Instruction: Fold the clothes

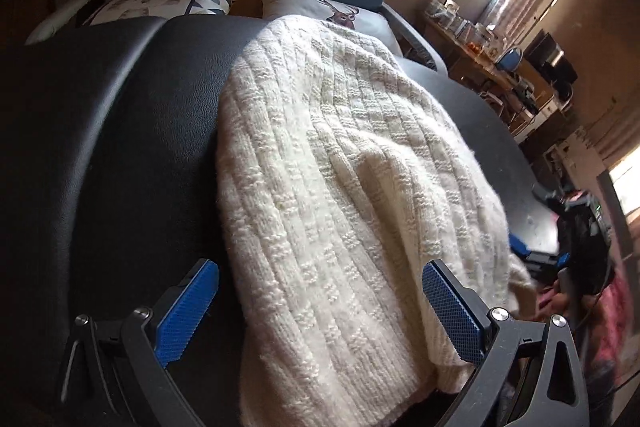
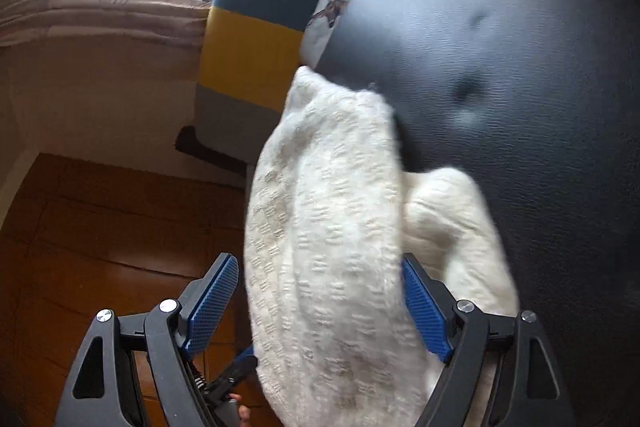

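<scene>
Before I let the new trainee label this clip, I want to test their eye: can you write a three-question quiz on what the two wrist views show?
1. True or false: the left tool is shut on the white knit sweater.
2. Multiple choice: the sweater lies on (A) a wooden floor, (B) a black padded surface, (C) a glass desk.
3. Short answer: in the right wrist view, what sits between the fingers of the right tool?

Key: 1 false, its jaws stand wide apart. 2 B. 3 A bunched part of the sweater, with the jaws open around it.
</scene>
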`<action>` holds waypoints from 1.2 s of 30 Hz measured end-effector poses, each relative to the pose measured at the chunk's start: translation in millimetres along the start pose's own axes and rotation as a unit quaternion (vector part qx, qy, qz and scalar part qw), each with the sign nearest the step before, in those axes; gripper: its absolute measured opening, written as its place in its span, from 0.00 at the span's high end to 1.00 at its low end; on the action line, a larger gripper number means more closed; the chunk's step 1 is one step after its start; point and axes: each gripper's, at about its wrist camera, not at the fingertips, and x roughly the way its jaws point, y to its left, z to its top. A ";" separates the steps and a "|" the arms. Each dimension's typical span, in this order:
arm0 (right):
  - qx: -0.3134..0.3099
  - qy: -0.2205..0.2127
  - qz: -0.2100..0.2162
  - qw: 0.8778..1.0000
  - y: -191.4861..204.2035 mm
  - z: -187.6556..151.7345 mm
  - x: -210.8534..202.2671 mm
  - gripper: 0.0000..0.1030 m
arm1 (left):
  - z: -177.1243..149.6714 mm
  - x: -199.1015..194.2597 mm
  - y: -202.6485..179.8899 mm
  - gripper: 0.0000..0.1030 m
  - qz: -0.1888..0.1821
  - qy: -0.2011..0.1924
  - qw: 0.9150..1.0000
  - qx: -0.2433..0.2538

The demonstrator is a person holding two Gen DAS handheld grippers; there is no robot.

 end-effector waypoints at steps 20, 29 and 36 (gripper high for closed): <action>-0.189 0.137 -0.055 0.971 40.5 -57.8 12.4 0.18 | 20.4 -28.8 71.2 0.00 -0.019 0.021 0.991 -0.129; -0.102 0.057 -0.085 0.989 -2.6 -26.8 -75.5 0.18 | 43.5 -2.0 8.3 0.00 -0.005 0.011 1.000 -0.016; -0.057 0.089 0.027 0.994 3.1 -9.3 -24.8 0.18 | 37.9 -3.4 -3.2 0.00 -0.020 0.009 1.000 0.016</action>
